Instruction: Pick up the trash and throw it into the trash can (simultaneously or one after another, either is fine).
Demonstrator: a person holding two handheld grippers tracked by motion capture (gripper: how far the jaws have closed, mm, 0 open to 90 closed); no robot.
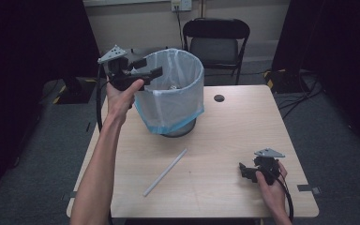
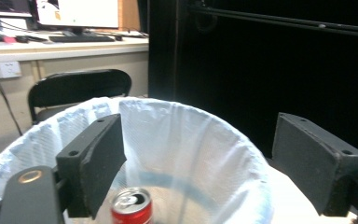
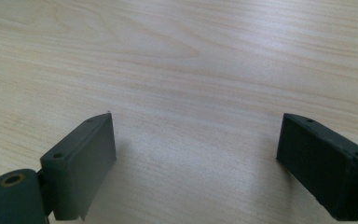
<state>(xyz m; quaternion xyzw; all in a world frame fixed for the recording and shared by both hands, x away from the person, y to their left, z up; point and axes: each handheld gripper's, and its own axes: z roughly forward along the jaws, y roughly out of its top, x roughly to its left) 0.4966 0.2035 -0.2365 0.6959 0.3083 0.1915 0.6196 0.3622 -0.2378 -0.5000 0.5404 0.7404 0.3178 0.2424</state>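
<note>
Red drinks can (image 2: 131, 206), upright inside lined waste bin (image 1: 171, 89) at upper centre, left gripper (image 1: 146, 70) gaping empty above, right gripper (image 1: 244, 169) likewise spread: light, thin-walled, slippery, dentable; best gripped mid-body.

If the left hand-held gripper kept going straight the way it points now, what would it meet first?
Probably the far inner wall of the bin liner; the left hand-held gripper points across the bin's opening, above the red can. Depth is unclear.
</note>
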